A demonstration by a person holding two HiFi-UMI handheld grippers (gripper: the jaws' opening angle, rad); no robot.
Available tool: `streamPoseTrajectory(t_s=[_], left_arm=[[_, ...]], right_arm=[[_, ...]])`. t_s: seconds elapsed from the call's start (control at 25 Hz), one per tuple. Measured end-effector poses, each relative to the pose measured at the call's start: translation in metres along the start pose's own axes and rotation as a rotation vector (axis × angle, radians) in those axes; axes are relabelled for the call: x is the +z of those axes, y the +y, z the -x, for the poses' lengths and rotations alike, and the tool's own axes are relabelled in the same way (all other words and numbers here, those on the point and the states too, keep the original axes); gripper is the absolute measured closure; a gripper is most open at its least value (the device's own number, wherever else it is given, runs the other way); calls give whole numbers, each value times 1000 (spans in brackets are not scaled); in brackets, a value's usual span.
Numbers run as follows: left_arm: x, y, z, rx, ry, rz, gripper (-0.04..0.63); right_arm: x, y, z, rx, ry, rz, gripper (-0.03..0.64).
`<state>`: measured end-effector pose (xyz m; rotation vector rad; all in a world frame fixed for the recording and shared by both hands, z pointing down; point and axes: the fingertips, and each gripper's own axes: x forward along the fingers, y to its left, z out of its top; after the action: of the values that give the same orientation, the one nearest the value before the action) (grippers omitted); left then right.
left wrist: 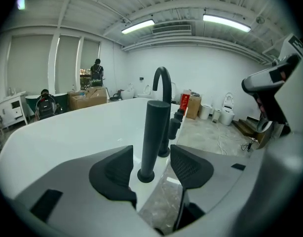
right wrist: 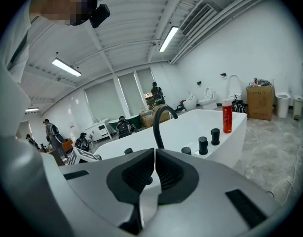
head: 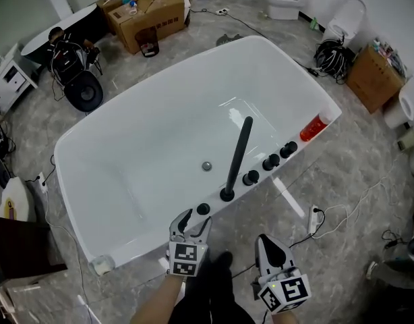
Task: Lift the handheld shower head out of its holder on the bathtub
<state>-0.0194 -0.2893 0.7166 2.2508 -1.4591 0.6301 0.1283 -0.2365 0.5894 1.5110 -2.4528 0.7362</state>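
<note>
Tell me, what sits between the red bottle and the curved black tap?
Three black knobs in a row on the tub's rim, seen in the head view.

- Just beyond your right gripper (right wrist: 152,169), its pressed-together jaws cover the foot of the black spout (right wrist: 161,120). They also hide all but the cap of the handheld shower head (right wrist: 128,151).
- Past your left gripper (left wrist: 150,169), the shower head's shaft overlaps the knobs (left wrist: 174,127). The lower part of the red bottle (left wrist: 185,101) sits behind them, its print too small to read.
- To the left gripper's right, the picture's edge cuts off your right gripper.
</note>
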Motion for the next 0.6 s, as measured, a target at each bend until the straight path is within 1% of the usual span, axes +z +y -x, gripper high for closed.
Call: streamPoseTrajectory(t_s=[0.28,0.44,0.6], left_arm=[[-31,3,-33,-3,97,1,347],[-45,8,-44,9,134,15,347],[-51,11,-55,16,156,14,348]], right_arm=[[-14,-8,-5,-18,22,-21,621],[-23,-7,-9,-17,30,-28,623],[-24,-8,-12,-14,37,-31,623]])
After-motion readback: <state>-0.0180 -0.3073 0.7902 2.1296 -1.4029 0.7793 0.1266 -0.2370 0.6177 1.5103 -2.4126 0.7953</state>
